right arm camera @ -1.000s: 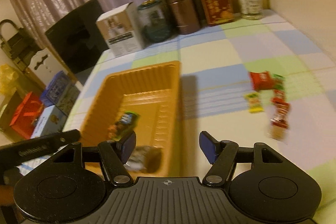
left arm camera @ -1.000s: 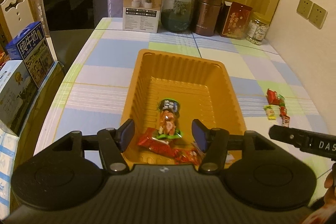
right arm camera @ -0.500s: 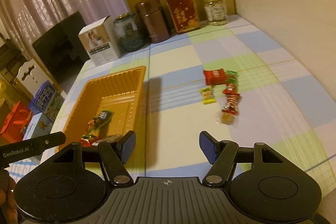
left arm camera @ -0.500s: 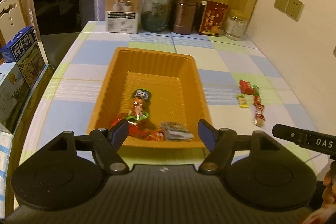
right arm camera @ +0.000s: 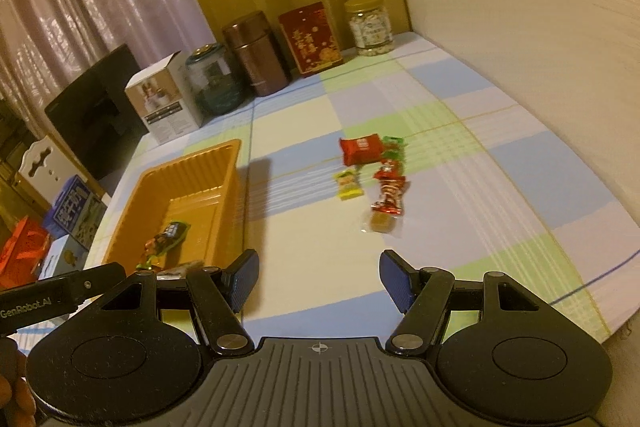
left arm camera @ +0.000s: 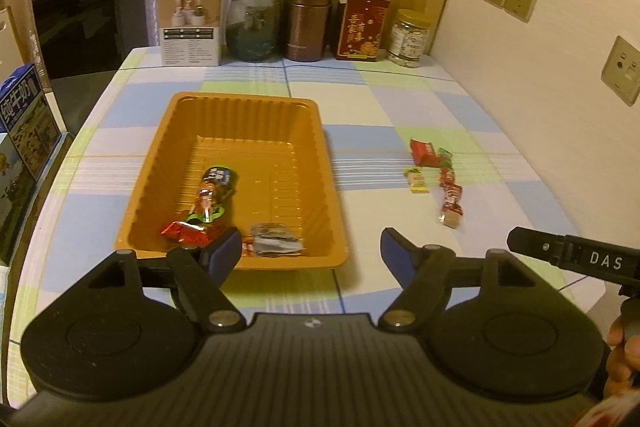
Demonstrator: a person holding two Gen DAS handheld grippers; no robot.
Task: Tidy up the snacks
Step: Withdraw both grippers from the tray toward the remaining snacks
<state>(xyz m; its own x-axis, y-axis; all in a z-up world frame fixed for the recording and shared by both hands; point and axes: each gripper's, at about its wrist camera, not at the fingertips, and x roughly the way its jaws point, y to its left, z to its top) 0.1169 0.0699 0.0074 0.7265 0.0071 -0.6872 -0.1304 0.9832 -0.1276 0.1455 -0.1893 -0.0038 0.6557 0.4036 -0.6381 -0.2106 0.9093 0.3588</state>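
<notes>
Orange tray (left arm camera: pixel 240 115) on the checked tablecloth (left arm camera: pixel 460 115), left of centre, long side running near to far. Inside, toward the near end: a long green-and-orange snack packet (left arm camera: pixel 212 193), a red wrapper (left arm camera: pixel 185 231) at its near tip, a grey foil packet (left arm camera: pixel 275 237) just right of that. Far half of the tray bare.

Right of the tray, well apart from it — a loose cluster of snacks on the cloth: red packet (right arm camera: pixel 361 148) farthest, green-wrapped candy (right arm camera: pixel 394 143) touching its right side, small yellow packet (right arm camera: pixel 349 185) to the near left, red-and-silver wrapper (right arm camera: pixel 390 193) nearer, a brown candy in clear wrap (right arm camera: pixel 382 223) nearest.

Left gripper (left arm camera: pixel 311 251) above the tray's near right corner, jaws opening, nothing between them. Right gripper (right arm camera: pixel 320 279) over bare cloth just short of the loose cluster, fingers spread and empty, no contact with any snack.

Along the far edge, left to right: white box (left arm camera: pixel 191 21), glass jar (left arm camera: pixel 253 23), brown canister (left arm camera: pixel 308 18), red tin (left arm camera: pixel 362 28), clear jar with a yellow lid (left arm camera: pixel 411 37). Dark chair back (left arm camera: pixel 86 9) at far left.
</notes>
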